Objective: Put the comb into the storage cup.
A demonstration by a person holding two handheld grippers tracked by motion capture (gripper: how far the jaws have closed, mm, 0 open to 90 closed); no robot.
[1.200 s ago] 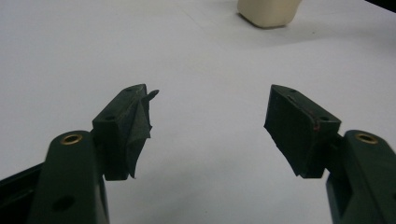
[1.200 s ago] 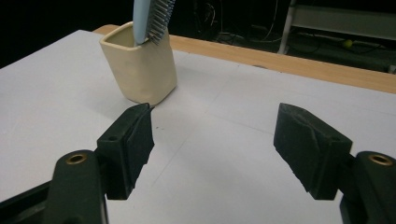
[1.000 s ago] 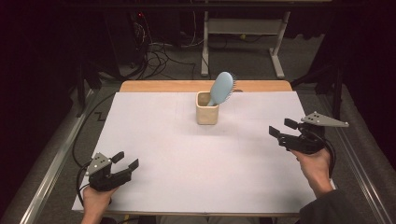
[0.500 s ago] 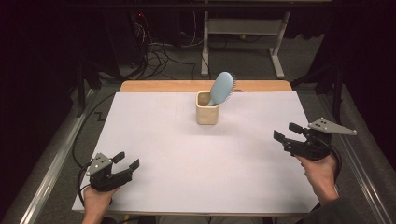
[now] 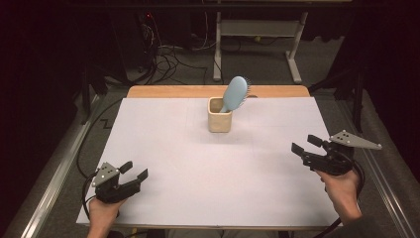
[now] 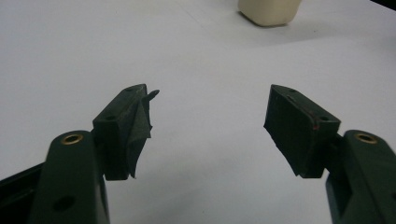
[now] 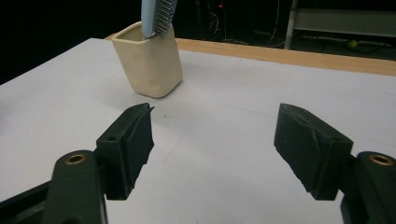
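A cream square cup (image 5: 219, 121) stands upright on the white table (image 5: 198, 173) toward the far middle. A light blue hairbrush (image 5: 235, 93) leans out of it, head up and tilted right. In the right gripper view the cup (image 7: 149, 63) sits ahead to the left with the hairbrush (image 7: 157, 14) sticking up from it. My left gripper (image 5: 133, 171) rests open near the front left corner, nothing between its jaws. My right gripper (image 5: 305, 145) is open at the right edge, held by a hand, and empty. The left gripper view has the cup's base (image 6: 269, 11) far ahead.
A wooden strip (image 5: 218, 91) borders the table's far edge. Beyond it lie cables on the floor (image 5: 168, 54) and a white metal frame (image 5: 257, 34). Metal rails (image 5: 54, 183) run along both sides of the table.
My right gripper has shifted slightly toward the near side and right edge of the table. The left gripper, cup and hairbrush stay where they were.
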